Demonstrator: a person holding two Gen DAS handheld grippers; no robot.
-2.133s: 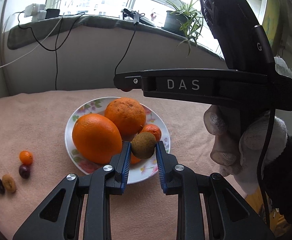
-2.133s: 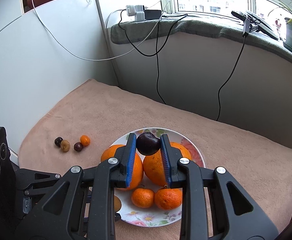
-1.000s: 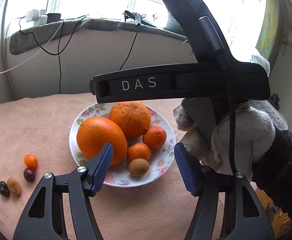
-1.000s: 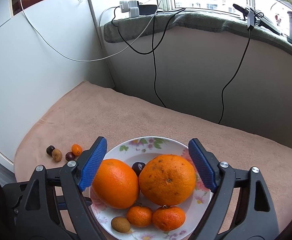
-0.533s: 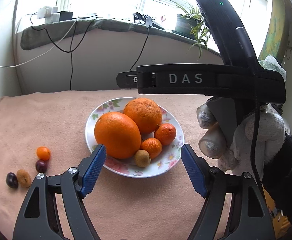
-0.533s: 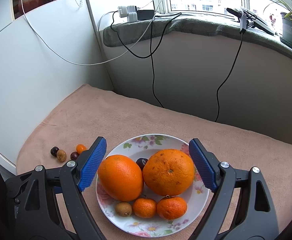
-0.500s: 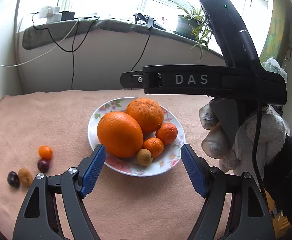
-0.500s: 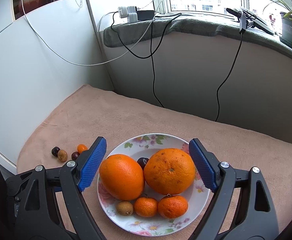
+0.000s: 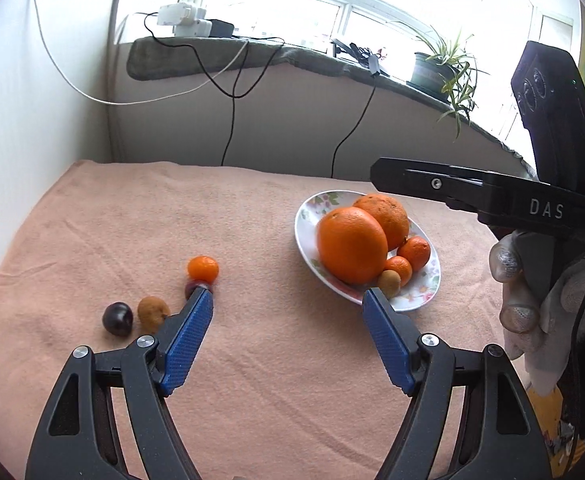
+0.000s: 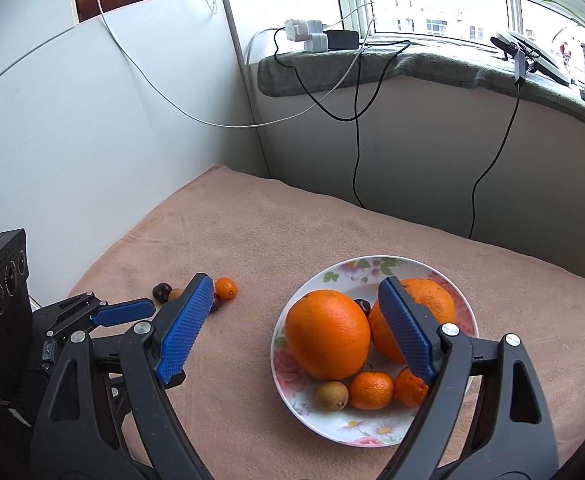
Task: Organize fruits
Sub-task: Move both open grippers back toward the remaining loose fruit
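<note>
A flowered plate (image 9: 304,216) on the pink cloth holds two big oranges (image 9: 351,239), two small mandarins, a brown fruit (image 9: 388,283) and a dark plum (image 10: 362,306) wedged between the oranges. To its left, loose on the cloth, lie a small orange fruit (image 9: 202,269), a brown fruit (image 9: 153,313) and a dark plum (image 9: 117,318). Another dark fruit (image 9: 191,287) is half hidden by my left fingertip. My left gripper (image 9: 288,294) is open and empty over bare cloth between the plate and these fruits. My right gripper (image 10: 295,280) is open and empty, low over the plate's left side.
A gloved hand (image 9: 532,292) holds the right gripper's black body at the right of the left wrist view. A white wall panel (image 10: 72,140) bounds the cloth on the left. Behind it, a padded sill (image 10: 412,64) carries chargers, hanging cables and a potted plant (image 9: 444,68).
Both grippers let go of their fruits, a brown one and a plum, onto the plate and opened wide. Both then swung left, so the plate now sits right in each view.
</note>
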